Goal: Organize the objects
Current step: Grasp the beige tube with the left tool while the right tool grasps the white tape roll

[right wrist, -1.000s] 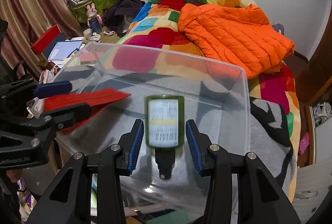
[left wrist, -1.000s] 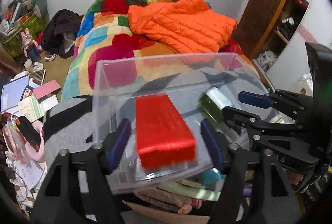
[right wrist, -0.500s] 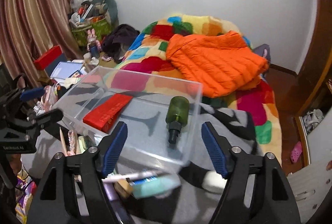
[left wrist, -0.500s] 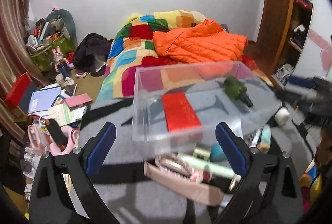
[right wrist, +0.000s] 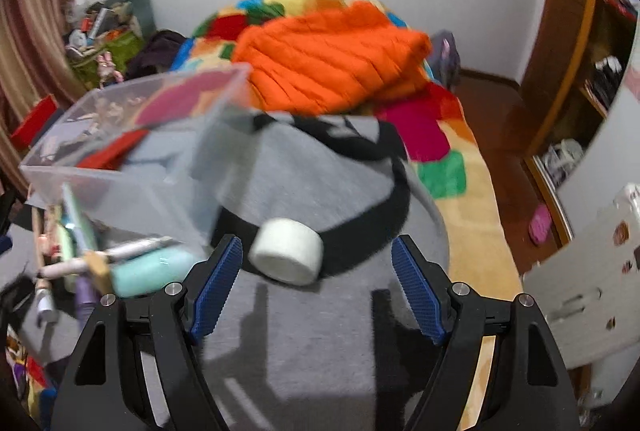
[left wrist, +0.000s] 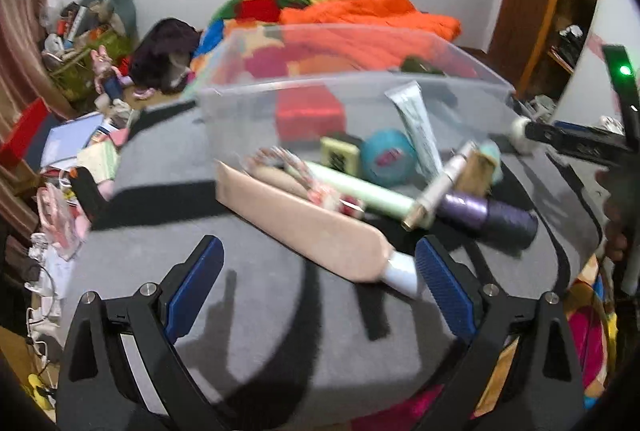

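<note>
A clear plastic bin (left wrist: 352, 87) stands on a grey blanket, with a red box (left wrist: 310, 117) and a dark green bottle (left wrist: 420, 65) inside. In front of it lies a pile: a long pink case (left wrist: 304, 227), a pale green tube (left wrist: 360, 191), a teal ball (left wrist: 386, 157), a white tube (left wrist: 414, 119) and a purple bottle (left wrist: 488, 215). My left gripper (left wrist: 316, 271) is open over the blanket, near the case's white tip. My right gripper (right wrist: 318, 271) is open, and a white round jar (right wrist: 286, 257) lies just beyond its fingertips, untouched. The bin (right wrist: 132, 151) is to its left.
Behind the bin, a bed carries a colourful quilt (right wrist: 436, 135) and an orange jacket (right wrist: 332, 63). Books, bags and toys crowd the floor at the left (left wrist: 80, 135). A wooden wardrobe (right wrist: 568, 31) stands at the right. The grey blanket (left wrist: 280, 331) drops off toward me.
Both grippers let go, leaving the red box and the green bottle in the bin, and drew back with wider jaws. The right one swung right to the white jar.
</note>
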`<state>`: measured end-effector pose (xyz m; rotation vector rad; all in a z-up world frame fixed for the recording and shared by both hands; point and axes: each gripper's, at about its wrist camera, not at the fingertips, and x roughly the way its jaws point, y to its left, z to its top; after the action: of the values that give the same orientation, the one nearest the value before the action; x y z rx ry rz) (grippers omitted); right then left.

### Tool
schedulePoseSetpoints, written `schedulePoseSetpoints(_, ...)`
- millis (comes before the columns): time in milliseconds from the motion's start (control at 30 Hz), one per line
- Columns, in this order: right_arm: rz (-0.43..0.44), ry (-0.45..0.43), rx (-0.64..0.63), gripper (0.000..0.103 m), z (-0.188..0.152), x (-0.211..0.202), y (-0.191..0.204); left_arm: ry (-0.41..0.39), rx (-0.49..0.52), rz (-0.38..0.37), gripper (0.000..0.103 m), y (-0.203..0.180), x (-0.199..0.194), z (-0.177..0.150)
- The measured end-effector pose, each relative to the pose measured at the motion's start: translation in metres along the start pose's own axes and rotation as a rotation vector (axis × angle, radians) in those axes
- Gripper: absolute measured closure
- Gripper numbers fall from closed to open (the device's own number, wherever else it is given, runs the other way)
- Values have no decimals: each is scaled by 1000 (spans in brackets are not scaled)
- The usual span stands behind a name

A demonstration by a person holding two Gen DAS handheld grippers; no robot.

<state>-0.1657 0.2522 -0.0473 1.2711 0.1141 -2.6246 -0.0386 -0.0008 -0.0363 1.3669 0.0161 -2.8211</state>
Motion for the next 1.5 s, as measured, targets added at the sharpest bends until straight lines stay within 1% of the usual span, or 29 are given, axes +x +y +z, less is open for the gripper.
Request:
schedulePoseSetpoints(33, 20, 10, 10, 29, 0, 6, -2, -12, -4, 6, 5, -2, 1, -1)
schedulePoseSetpoints(133, 55, 21, 29, 30, 2, 13, -1, -12, 3, 49, 5, -10, 5, -1)
schedulePoseSetpoints(233, 66, 18, 24, 37, 2, 16, 6, -25, -15, 46, 5, -14, 7, -3)
schedulePoseSetpoints(300, 69, 24, 12, 46, 2, 19, 11, -35, -17, 60, 5, -15, 7, -7)
schedulePoseSetpoints(333, 81, 29, 7, 49, 2, 21, 14, -40, -18, 73, 5, -13, 6, -9)
schedulePoseSetpoints(400, 89, 29, -4, 60, 1, 20, 19, -45, -31, 84, 5, -6, 4, -13)
schedulePoseSetpoints(433, 88, 26, -12, 63, 1, 20, 22, -42, -46, 89, 5, -1, 3, -17)
schedulePoseSetpoints(567, 56, -1, -37, 65, -2, 16, 28, -17, -98, 96, 7, 23, 0, -31)
schedulePoseSetpoints(600, 52, -6, -38, 65, -3, 14, 28, -11, -111, 105, 10, 29, -1, -34)
schedulePoseSetpoints(733, 53, -22, -32, 65, -9, 6, 28, -24, -152, 138, 11, 47, -9, -40)
schedulePoseSetpoints(800, 57, -27, -28, 65, -10, 2, 28, -28, -167, 140, 11, 51, -8, -40)
schedulePoseSetpoints(867, 60, -36, -24, 65, -12, -4, 29, -31, -180, 136, 14, 53, -5, -38)
schedulePoseSetpoints(900, 61, -40, -24, 65, -13, -7, 30, -37, -182, 139, 18, 53, -3, -37)
schedulePoseSetpoints(933, 64, -47, -24, 65, -14, -11, 30, -44, -177, 146, 24, 51, -1, -36)
schedulePoseSetpoints(967, 68, -55, -23, 65, -15, -16, 31, -52, -168, 153, 28, 49, 0, -35)
schedulePoseSetpoints(1033, 74, -70, -25, 65, -18, -24, 33, -72, -149, 154, 44, 44, 2, -34)
schedulePoseSetpoints(1067, 75, -77, -26, 65, -19, -28, 34, -82, -140, 146, 49, 42, 2, -34)
schedulePoseSetpoints(1100, 77, -81, -27, 65, -20, -31, 35, -87, -132, 142, 60, 41, 1, -36)
schedulePoseSetpoints(1133, 81, -89, -29, 65, -21, -36, 37, -91, -124, 142, 73, 39, 0, -37)
schedulePoseSetpoints(1200, 89, -98, -30, 65, -22, -41, 40, -95, -117, 139, 82, 38, -4, -39)
schedulePoseSetpoints(1300, 115, -116, -30, 65, -24, -51, 45, -98, -136, 125, 83, 41, -12, -45)
schedulePoseSetpoints(1367, 131, -127, -32, 65, -24, -57, 48, -102, -145, 130, 84, 44, -19, -49)
schedulePoseSetpoints(1500, 149, -149, -39, 65, -24, -67, 55, -123, -159, 139, 90, 49, -35, -53)
